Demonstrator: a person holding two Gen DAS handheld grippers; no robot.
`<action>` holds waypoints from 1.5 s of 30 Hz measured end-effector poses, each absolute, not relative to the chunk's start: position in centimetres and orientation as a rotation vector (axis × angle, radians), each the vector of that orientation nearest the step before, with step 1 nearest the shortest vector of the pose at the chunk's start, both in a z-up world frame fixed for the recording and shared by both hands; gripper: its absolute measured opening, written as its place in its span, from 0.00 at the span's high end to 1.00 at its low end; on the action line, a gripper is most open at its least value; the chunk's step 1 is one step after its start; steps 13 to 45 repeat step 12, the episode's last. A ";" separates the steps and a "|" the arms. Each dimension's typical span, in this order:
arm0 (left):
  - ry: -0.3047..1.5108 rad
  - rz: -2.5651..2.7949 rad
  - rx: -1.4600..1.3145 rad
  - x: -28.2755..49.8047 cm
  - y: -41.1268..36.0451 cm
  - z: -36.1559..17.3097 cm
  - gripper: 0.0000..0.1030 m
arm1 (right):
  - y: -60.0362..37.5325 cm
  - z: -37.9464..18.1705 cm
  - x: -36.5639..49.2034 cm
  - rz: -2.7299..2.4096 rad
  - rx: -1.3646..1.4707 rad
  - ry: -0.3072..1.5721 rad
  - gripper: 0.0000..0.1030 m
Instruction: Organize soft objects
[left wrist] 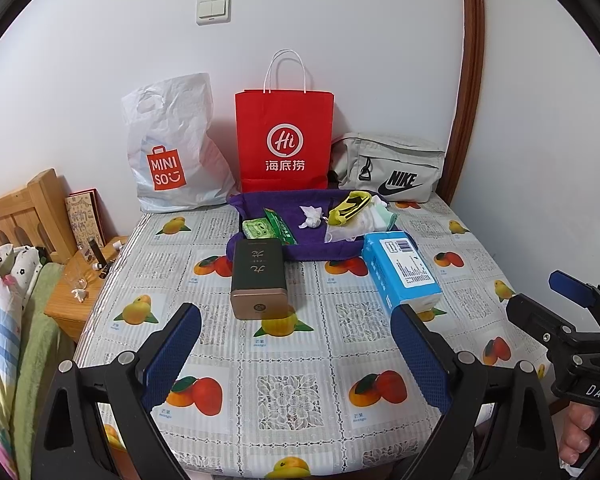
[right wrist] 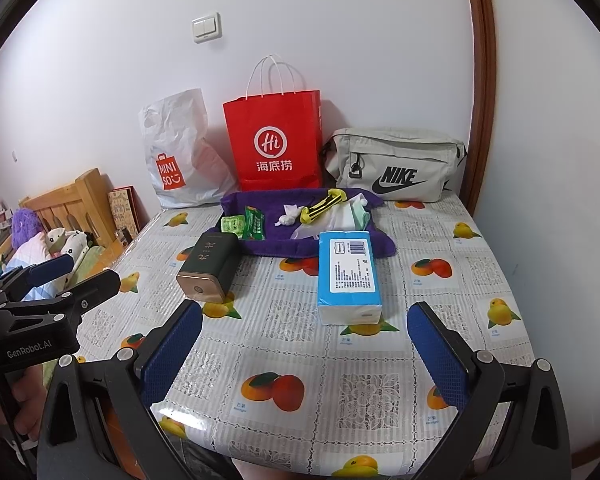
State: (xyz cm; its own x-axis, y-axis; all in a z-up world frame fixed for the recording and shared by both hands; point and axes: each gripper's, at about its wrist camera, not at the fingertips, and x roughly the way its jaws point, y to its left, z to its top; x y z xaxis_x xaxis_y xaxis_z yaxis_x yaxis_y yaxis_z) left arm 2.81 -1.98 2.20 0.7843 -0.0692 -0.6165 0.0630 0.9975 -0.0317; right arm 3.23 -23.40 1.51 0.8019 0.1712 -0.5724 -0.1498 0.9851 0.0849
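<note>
Both grippers, left (left wrist: 296, 354) and right (right wrist: 304, 354), gape empty; the tissue pack (right wrist: 348, 276) looks light, squashy: pinch its long sides.

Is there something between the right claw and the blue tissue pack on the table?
Nothing visible stands in the way. The right claw is open above bare fruit-printed tablecloth, and the blue soft tissue pack lies straight ahead of it. The dark green tin box sits off to the left, apart from the pack.
</note>
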 end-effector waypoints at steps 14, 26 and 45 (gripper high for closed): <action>0.660 -0.068 -0.008 2.7 -1.7 2.2 0.07 | -23.4 1.7 3.3 0.174 0.037 0.619 0.02; 0.660 -0.068 -0.008 2.7 -1.7 2.2 0.07 | -23.4 1.7 3.3 0.174 0.037 0.619 0.02; 0.660 -0.068 -0.008 2.7 -1.7 2.2 0.07 | -23.4 1.7 3.3 0.174 0.037 0.619 0.02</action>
